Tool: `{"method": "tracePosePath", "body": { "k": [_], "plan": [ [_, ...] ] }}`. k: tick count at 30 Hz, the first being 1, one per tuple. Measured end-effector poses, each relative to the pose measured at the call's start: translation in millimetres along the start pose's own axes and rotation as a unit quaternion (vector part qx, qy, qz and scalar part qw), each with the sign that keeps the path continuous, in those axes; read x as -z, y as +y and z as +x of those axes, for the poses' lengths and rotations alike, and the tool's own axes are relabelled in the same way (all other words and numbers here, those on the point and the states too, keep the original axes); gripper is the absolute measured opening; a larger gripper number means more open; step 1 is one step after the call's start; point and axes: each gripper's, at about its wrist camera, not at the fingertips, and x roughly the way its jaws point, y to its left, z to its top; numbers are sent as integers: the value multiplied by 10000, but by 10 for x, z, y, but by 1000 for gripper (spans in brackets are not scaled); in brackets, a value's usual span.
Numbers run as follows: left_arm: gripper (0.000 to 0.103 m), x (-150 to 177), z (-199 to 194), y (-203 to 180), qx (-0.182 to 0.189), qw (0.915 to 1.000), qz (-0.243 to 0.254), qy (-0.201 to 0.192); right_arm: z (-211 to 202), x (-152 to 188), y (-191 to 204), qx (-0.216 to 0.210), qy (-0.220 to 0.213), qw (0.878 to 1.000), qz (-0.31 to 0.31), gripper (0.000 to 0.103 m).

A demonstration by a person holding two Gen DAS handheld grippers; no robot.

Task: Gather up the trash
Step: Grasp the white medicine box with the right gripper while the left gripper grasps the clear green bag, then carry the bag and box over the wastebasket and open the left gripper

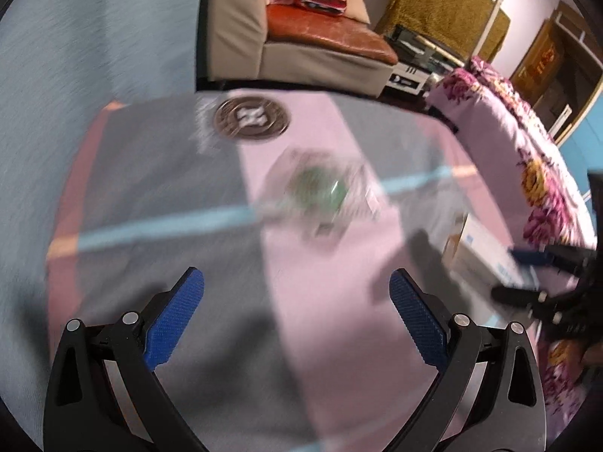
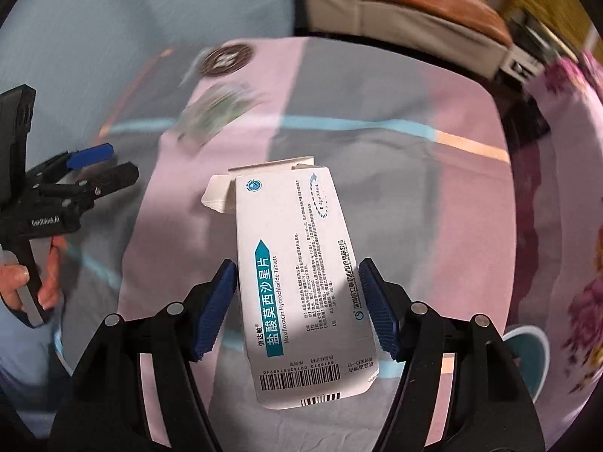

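Observation:
A white medicine box (image 2: 301,263) with teal print and an open end flap is gripped between my right gripper's (image 2: 297,275) blue pads, held above the cloth-covered table (image 2: 433,207). The box also shows in the left wrist view (image 1: 486,256), with the right gripper (image 1: 527,271) on it. My left gripper (image 1: 296,282) is open and empty over the table; it also shows in the right wrist view (image 2: 101,162). A blurred clear wrapper with green inside (image 1: 320,192) lies ahead of the left gripper, also in the right wrist view (image 2: 215,113).
A dark round coaster (image 1: 251,117) lies at the table's far side. A beige sofa with a red cushion (image 1: 320,34) stands beyond. A floral purple cover (image 1: 527,158) is at the right. A teal round object (image 2: 527,342) sits by the table's right edge.

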Motion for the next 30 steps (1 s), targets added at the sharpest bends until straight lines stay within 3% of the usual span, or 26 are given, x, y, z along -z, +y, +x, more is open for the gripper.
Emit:
{"method": "tracePosePath", "body": {
  "k": [7,13,15,17,19,30],
  "plan": [
    [99,-450,370,-135,-58,9999,-1,154,34,-104,-217,-58,-172,9993,316,63],
    [99,-551,641,-155,-133,9993,38,353,115,-74,-299,-149,24,9994,317,63],
    [95,-557,692,-175,-114,9992,83,371,176,-80,-316,-180,143,9993,296,63],
    [78,-545,765,-201,-87,9988,147,469,228,-90,-315,-163,232,9993,248,63],
    [69,-529,798,-208,-146,9987,213,450,294,-106,-297,-146,329,9992,172,63],
    [66,-380,646,-136,-167,9994,171,267,501,-207,-237,115,330,9994,47,70]
  ]
}}
